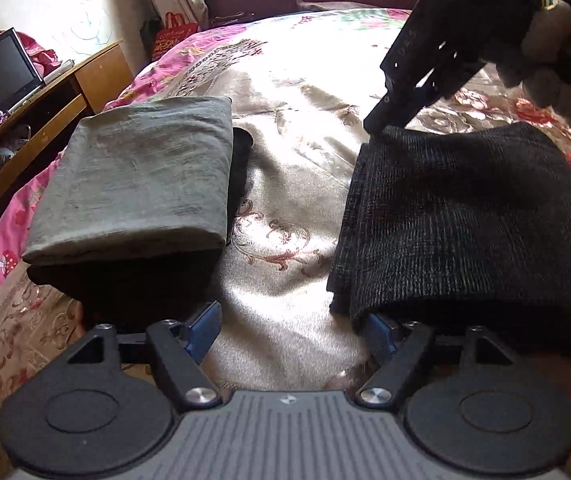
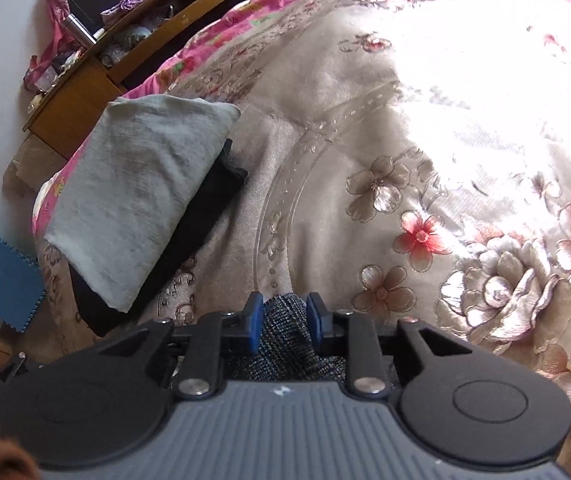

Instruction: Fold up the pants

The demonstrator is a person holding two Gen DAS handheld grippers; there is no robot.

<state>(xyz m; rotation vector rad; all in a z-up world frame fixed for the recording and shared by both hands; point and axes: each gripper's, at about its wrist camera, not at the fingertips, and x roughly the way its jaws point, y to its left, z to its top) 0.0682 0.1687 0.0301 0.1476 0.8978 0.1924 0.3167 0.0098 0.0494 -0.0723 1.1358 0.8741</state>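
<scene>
The dark knit pants (image 1: 465, 220) lie folded on the bed at the right of the left wrist view. My left gripper (image 1: 293, 328) is open at the near edge; its right pad sits against the pants' near left corner, nothing between the pads. My right gripper (image 1: 381, 120) comes down from the upper right onto the pants' far left corner. In the right wrist view my right gripper (image 2: 284, 322) has its blue pads shut on a bunch of the dark knit fabric (image 2: 283, 336).
A folded grey garment (image 1: 137, 180) lies on a black one at the bed's left side, also in the right wrist view (image 2: 133, 196). The floral bedspread (image 1: 285, 152) covers the bed. A wooden desk (image 1: 45, 120) with a monitor stands left. A blue mat (image 2: 1, 272) lies on the floor.
</scene>
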